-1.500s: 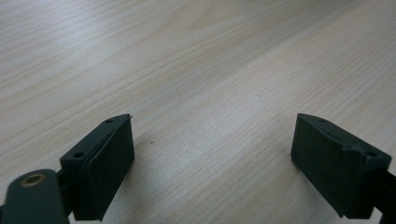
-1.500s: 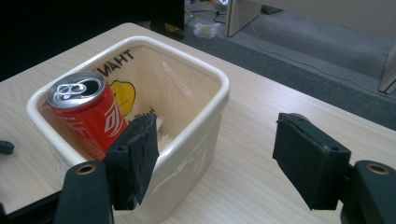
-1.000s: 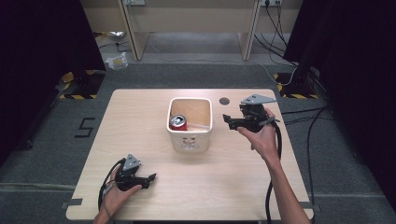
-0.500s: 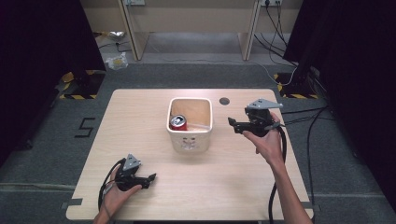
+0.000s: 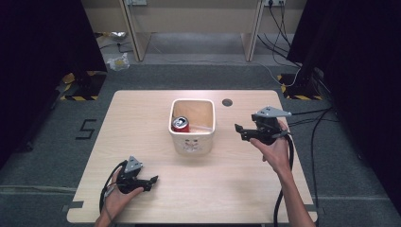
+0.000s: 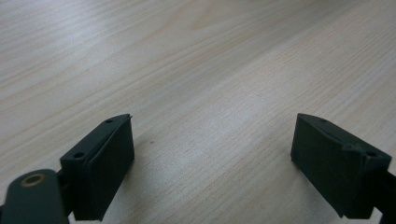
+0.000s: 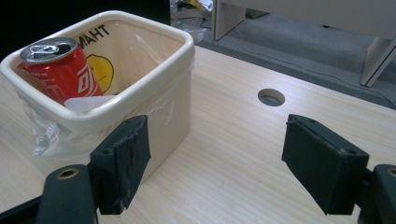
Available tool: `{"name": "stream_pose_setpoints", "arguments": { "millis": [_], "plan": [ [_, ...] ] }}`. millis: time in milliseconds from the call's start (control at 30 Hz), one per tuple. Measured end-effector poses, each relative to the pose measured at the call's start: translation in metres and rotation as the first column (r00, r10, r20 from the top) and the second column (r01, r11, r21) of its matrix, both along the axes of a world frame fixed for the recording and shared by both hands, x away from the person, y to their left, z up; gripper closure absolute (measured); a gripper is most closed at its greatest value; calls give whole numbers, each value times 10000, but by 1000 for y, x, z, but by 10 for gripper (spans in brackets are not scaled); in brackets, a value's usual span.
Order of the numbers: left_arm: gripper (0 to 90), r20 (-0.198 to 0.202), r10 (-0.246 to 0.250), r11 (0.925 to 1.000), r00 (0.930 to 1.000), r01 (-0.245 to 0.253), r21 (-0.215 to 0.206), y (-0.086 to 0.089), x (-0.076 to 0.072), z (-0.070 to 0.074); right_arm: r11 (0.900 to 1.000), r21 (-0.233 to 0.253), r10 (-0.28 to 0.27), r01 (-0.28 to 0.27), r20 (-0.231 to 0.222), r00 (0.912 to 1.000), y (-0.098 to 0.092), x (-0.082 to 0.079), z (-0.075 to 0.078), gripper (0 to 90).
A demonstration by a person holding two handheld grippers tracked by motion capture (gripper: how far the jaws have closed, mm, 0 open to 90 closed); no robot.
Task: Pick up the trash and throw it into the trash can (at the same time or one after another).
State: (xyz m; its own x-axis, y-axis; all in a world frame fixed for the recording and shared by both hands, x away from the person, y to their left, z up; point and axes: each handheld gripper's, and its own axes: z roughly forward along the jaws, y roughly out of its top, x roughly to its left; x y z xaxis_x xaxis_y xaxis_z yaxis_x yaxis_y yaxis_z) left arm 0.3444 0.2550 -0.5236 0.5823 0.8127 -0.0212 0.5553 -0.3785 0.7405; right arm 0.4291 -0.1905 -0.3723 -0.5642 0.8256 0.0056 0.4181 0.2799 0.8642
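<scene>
Two grippers are out over a pale wooden tabletop (image 5: 142,118), and both have their fingers spread wide with nothing between them. A cream bin (image 5: 192,142) lined with thin plastic stands near the middle, a little toward the far edge. The right gripper (image 5: 241,130) hangs just beside the bin, on the right-hand side. The left gripper (image 5: 152,181) sits low near the front left corner. A red can (image 5: 180,124) leans inside the bin against its left wall.
</scene>
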Motion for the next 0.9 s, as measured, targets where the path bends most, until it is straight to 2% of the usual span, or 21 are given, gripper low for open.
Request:
{"name": "stream_pose_setpoints", "arguments": {
  "millis": [633, 900],
  "plan": [
    [125, -1, -3, 10000, 10000, 3, 3, 0, 0, 0, 9999, -118, -34, 34, 2, 10000, -6, -10, -14, 232],
    [125, 0, -2, 10000, 10000, 2, 0, 0, 0, 0, 9996, -265, -24, 28, 160, 9999, -8, -15, -14, 230]
  ]
}}
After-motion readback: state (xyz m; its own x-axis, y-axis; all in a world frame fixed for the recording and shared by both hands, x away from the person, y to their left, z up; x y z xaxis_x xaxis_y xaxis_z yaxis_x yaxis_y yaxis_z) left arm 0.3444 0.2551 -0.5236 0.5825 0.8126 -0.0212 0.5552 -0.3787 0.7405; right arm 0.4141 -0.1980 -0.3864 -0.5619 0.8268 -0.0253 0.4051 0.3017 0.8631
